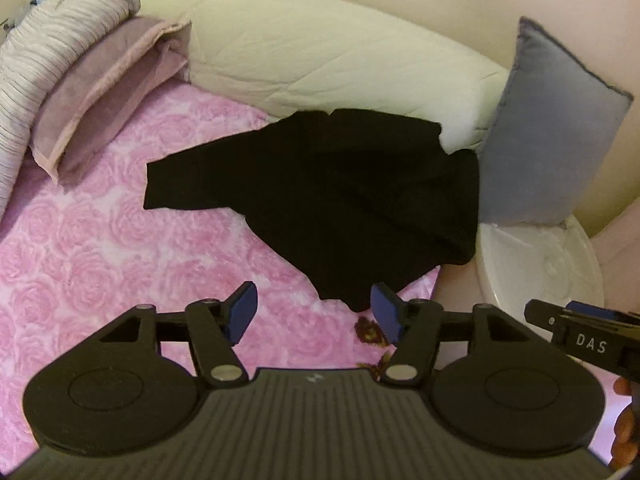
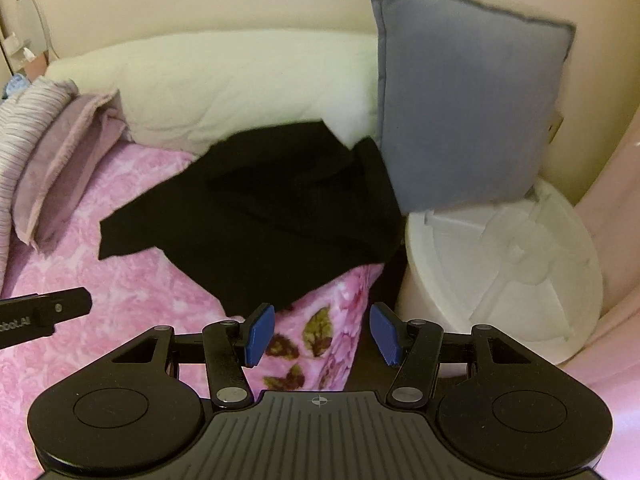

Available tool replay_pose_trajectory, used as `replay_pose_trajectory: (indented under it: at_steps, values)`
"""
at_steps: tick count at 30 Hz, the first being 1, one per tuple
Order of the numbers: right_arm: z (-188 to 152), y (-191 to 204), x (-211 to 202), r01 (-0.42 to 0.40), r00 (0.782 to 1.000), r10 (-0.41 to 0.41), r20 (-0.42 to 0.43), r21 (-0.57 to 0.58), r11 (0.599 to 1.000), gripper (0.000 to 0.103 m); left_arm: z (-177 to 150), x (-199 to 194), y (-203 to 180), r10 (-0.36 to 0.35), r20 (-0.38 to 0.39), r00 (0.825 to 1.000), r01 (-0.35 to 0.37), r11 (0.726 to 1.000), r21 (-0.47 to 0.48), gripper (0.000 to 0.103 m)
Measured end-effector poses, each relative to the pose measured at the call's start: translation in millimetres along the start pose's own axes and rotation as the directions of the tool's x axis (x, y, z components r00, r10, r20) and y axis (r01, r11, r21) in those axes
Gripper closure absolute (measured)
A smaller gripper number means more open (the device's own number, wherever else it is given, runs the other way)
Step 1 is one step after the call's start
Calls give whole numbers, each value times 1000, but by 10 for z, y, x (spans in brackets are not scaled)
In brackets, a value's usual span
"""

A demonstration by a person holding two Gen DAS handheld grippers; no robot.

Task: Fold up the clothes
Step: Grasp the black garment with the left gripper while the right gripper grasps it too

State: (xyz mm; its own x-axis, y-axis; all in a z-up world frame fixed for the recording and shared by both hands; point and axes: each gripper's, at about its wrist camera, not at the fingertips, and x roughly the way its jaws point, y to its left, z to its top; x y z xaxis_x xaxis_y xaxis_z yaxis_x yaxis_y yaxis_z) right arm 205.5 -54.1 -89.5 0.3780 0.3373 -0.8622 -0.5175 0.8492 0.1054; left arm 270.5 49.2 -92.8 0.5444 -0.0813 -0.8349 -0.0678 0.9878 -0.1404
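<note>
**Both grippers over the bed, nothing held**

Black garment [image 1: 328, 200] lies crumpled on the pink rose-patterned blanket [image 1: 100, 248], its far edge against the cream pillow [image 1: 300, 48] — right side near the grey cushion [image 2: 468, 108] and white round container [image 2: 508, 272]. Left gripper [image 1: 314, 316]: jaws wide apart, empty (garment's near corner just ahead). Right gripper [image 2: 324, 334]: jaws apart, empty — above the bed's edge.

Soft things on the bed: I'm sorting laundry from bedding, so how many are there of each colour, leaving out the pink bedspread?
Black: 1, the garment
Cream: 1, the long pillow
Grey-blue: 1, the cushion
Mauve: 1, the folded blanket
Grey striped: 1, the throw
Total: 5
</note>
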Motion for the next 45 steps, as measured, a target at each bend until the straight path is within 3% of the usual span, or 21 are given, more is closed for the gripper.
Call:
replay_pose_trajectory:
  at_steps: [9, 13, 18, 23, 29, 36, 39, 45]
  values:
    - [137, -240, 953, -28, 984, 30, -176, 12, 1000, 46, 108, 922, 48, 86, -79, 993, -88, 996, -11, 45]
    - [157, -346, 1358, -15, 978, 23, -208, 41, 999, 46, 136, 1343, 127, 41, -146, 988, -51, 997, -64, 45]
    - [272, -437, 1844, -49, 966, 94, -239, 189, 981, 46, 219, 1882, 223, 13, -219, 976, -43, 990, -131, 43]
    - [415, -538, 2322, -70, 950, 169, -262, 348, 935, 46, 319, 2312, 334, 8, -255, 967, -55, 983, -178, 43]
    - [598, -540, 2587, -90, 950, 197, -243, 389, 917, 46, 476, 2650, 373, 23, -270, 963, -75, 981, -181, 43]
    - [615, -510, 2884, -49, 934, 188, -303, 413, 909, 46, 574, 2992, 431, 54, -292, 955, -122, 968, -220, 42]
    - [555, -521, 3010, -37, 929, 191, -318, 432, 901, 46, 536, 3141, 524, 67, -306, 950, -152, 953, -263, 42]
    - [355, -602, 3108, -40, 929, 230, -290, 540, 841, 46, 455, 3360, 626, 7, -290, 957, -129, 905, -405, 42]
